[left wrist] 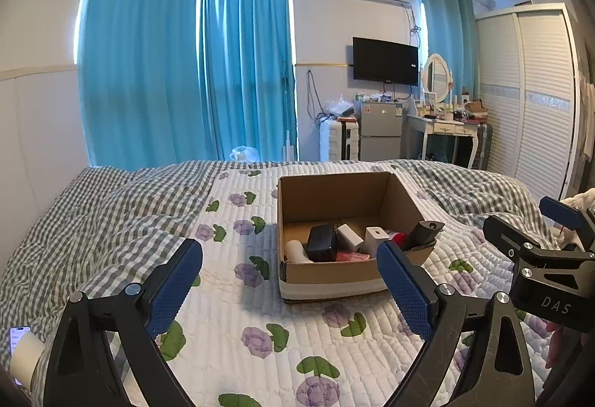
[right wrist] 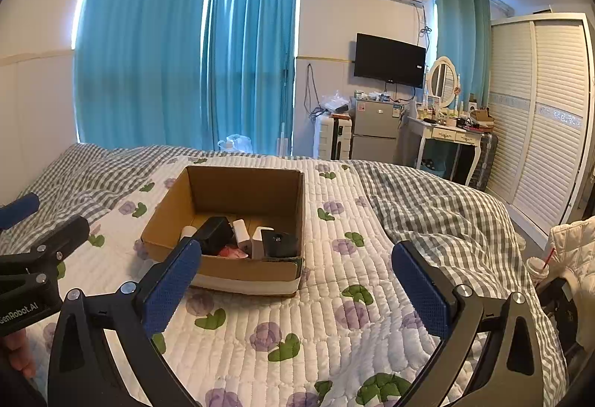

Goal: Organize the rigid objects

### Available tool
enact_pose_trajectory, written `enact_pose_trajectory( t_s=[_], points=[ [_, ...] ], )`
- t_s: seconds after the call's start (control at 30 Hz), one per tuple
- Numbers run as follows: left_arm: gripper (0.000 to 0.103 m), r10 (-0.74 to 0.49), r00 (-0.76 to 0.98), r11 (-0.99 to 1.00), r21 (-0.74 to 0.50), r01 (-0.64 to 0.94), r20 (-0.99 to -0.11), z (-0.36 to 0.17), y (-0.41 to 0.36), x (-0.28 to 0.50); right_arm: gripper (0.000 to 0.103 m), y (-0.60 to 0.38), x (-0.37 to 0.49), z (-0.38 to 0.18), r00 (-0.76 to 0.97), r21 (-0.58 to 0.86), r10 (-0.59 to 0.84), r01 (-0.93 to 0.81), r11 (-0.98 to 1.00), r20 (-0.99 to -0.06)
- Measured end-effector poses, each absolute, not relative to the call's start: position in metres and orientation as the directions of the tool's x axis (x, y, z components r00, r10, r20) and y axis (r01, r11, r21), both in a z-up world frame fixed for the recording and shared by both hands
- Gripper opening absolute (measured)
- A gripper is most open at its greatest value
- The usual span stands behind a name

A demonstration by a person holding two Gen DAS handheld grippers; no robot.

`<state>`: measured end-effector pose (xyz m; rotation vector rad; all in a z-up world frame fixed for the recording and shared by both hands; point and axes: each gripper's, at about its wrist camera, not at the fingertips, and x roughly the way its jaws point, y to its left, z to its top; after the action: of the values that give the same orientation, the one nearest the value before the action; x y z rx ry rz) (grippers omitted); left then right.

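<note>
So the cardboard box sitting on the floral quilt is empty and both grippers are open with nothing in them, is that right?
Not quite. The cardboard box on the floral quilt is not empty: both wrist views show several small items inside, including a black adapter. The left gripper and right gripper are indeed open, holding nothing.

cardboard box | open-topped, upright on bed | holds black charger, white adapters, red-capped item, black block
</note>
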<state>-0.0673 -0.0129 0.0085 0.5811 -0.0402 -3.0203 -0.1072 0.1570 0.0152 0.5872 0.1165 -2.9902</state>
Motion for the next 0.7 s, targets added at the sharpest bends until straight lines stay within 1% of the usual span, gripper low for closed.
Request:
enact_pose_trajectory(
  t_s=[0.2,0.7],
  points=[
    [0.097,-0.072,-0.929,-0.997,0.035,0.064,-0.364,0.0097,-0.0137,-0.0658,0.103,0.1578,-0.1064,0.0168,-0.924,-0.054,-0.071,0.098,-0.994,-0.375],
    [0.097,-0.082,-0.929,-0.997,0.036,0.074,-0.361,0.0096,-0.0146,-0.0638,0.103,0.1576,-0.1085,0.0130,-0.916,-0.060,-0.063,0.094,-0.994,-0.396]
  ],
)
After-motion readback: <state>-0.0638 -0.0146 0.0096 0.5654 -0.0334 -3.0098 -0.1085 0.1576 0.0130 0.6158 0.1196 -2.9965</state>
